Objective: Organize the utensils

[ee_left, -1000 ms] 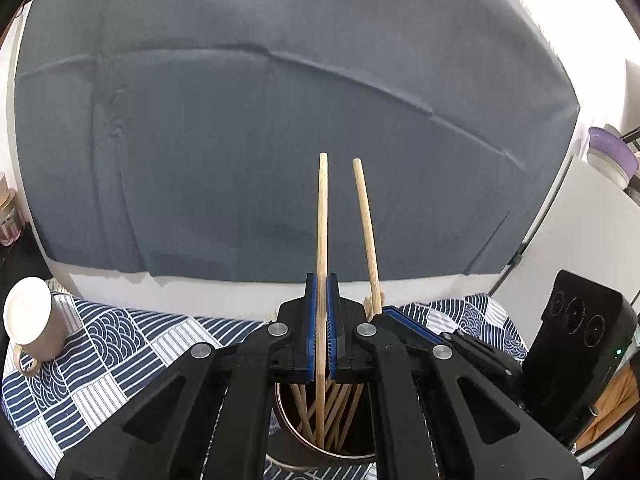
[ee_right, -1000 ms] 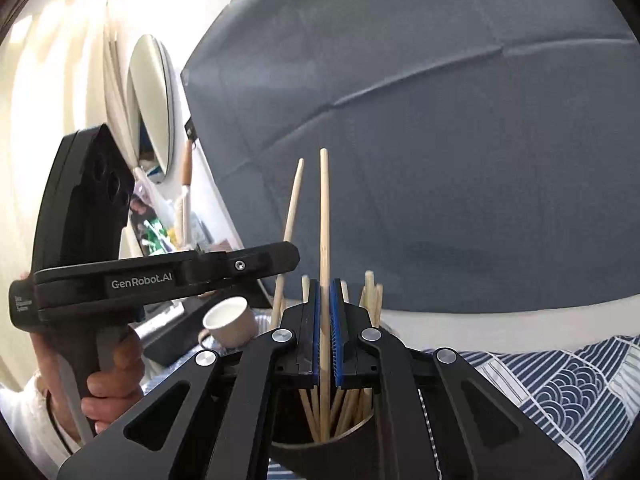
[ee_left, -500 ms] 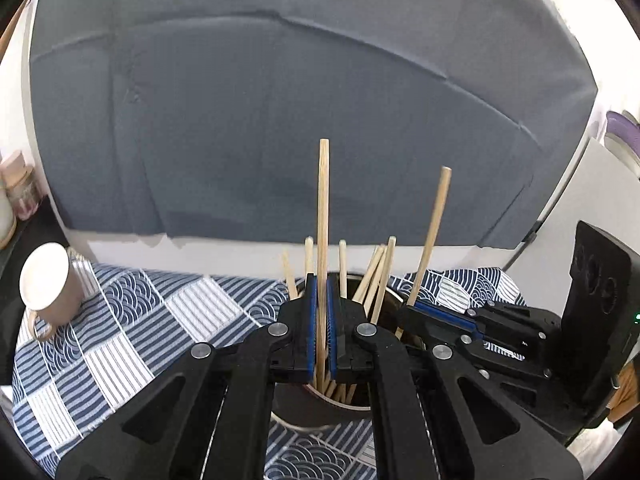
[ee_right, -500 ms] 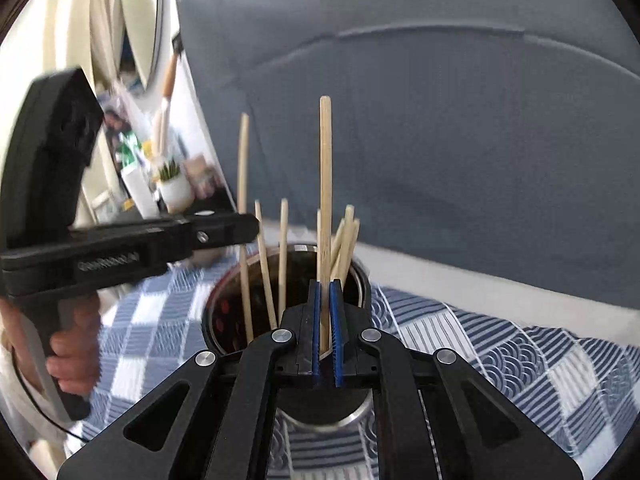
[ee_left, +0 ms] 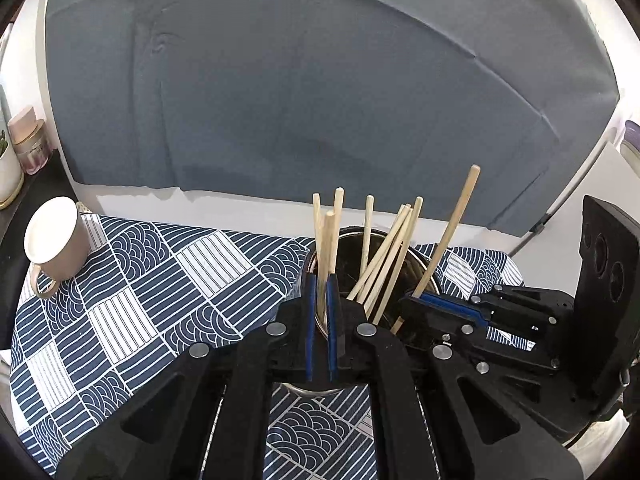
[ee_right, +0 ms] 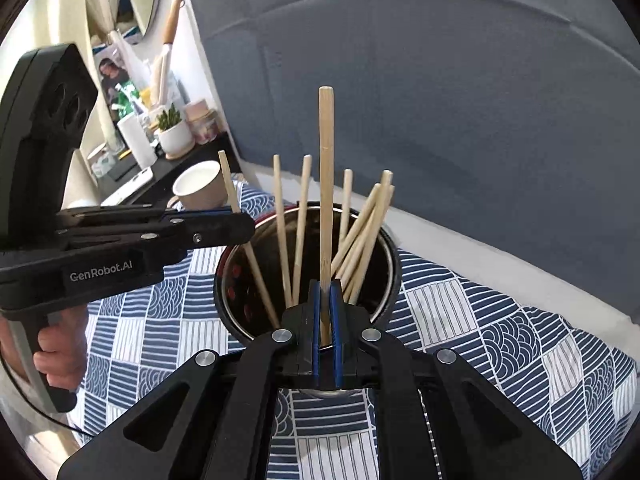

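**Operator:** Report the left wrist view.

**Inspector:** The left gripper (ee_left: 319, 312) is pinching one chopstick (ee_left: 327, 248), the lower part of which is inside the metal holder (ee_left: 348, 236). The holder stands on the patterned cloth (ee_left: 160, 280). The right gripper (ee_left: 430, 302) is beside it and clamps a tilted chopstick (ee_left: 452, 236). A mug (ee_left: 52, 236) lies well apart at the left.

**Operator:** Report the right wrist view.

**Inspector:** The right gripper (ee_right: 327, 320) is pressed together on an upright chopstick (ee_right: 326, 184) over the holder (ee_right: 392, 264). The left gripper (ee_right: 236, 226) holds a slanted stick (ee_right: 244, 236) at the rim. Loose chopsticks (ee_right: 360, 232) lean inside the holder.

**Operator:** State the hazards.

**Inspector:** Judgement only. If either stick is released while tilted, it may strike the rim or the leaning sticks and tip out. The two grippers work close together, so a sideways move could cause a collision or push the holder along the cloth.
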Demonstrator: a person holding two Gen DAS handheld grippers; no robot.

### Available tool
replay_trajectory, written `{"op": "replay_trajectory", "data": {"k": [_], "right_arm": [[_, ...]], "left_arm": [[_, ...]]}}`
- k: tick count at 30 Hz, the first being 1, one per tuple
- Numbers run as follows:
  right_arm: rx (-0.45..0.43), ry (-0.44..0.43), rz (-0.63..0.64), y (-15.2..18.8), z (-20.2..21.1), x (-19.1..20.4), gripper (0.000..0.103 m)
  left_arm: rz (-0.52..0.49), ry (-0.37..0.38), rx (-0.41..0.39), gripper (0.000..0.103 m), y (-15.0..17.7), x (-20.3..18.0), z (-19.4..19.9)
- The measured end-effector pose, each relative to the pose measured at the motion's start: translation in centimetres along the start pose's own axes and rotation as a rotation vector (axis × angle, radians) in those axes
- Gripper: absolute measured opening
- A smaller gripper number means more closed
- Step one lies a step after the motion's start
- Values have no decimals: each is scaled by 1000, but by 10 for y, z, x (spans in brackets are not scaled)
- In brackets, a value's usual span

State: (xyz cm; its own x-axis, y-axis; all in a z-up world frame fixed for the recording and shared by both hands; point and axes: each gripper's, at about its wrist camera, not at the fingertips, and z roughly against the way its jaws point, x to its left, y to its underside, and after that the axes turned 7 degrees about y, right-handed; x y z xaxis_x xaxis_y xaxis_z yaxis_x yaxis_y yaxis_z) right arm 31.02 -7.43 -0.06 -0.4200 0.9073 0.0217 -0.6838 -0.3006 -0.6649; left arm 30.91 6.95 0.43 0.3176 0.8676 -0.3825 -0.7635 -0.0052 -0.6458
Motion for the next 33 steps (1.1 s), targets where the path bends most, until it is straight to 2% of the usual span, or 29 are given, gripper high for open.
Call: {"op": "replay_trajectory", "data": {"k": [5, 10, 11, 13, 15, 16, 17, 18, 19, 21, 22, 24, 27, 31, 33], "right_arm": [[-17, 26, -10, -1, 4, -1, 7], [-20, 52, -25, -2, 11, -6, 7], [-23, 57, -29, -2, 13, -7, 10], [-27, 74, -31, -2, 18, -8, 19], [-32, 88, -32, -1, 22, -9, 30], [-33, 96, -32, 0, 24, -8, 32], [-33, 103, -32, 2, 26, -8, 38], [-32, 110, -34, 4, 28, -7, 45], [-32, 120, -37, 6, 30, -7, 49], [-37, 152, -41, 12, 33, -6, 64], [-41, 165, -44, 15, 35, -6, 67], [-54, 194, -51, 22, 42, -4, 85], [-79, 260, -60, 32, 52, -2, 87], [-54, 283, -95, 48, 62, -2, 88], [-44, 291, -124, 58, 70, -3, 90]], "left_arm": [[-16, -19, -2, 6, -1, -3, 6], [-35, -35, -14, 17, -4, -2, 17], [-39, -38, -18, 21, -4, -2, 20], [-39, -39, -23, 32, -5, 0, 24], [-33, -43, -30, 49, -4, 3, 29], [-29, -46, -32, 54, -3, 4, 30], [-20, -50, -37, 67, -2, 6, 33], [-13, -48, -42, 74, 0, 8, 35], [-5, -37, -48, 75, 3, 11, 38], [3, -37, -56, 85, 9, 16, 44], [1, -41, -60, 86, 12, 17, 47], [9, -31, -50, 86, 20, 22, 52], [-2, -47, -33, 86, 32, 24, 59], [-38, -95, -25, 86, 52, 21, 75], [-37, -142, -43, 89, 65, 20, 89]]}}
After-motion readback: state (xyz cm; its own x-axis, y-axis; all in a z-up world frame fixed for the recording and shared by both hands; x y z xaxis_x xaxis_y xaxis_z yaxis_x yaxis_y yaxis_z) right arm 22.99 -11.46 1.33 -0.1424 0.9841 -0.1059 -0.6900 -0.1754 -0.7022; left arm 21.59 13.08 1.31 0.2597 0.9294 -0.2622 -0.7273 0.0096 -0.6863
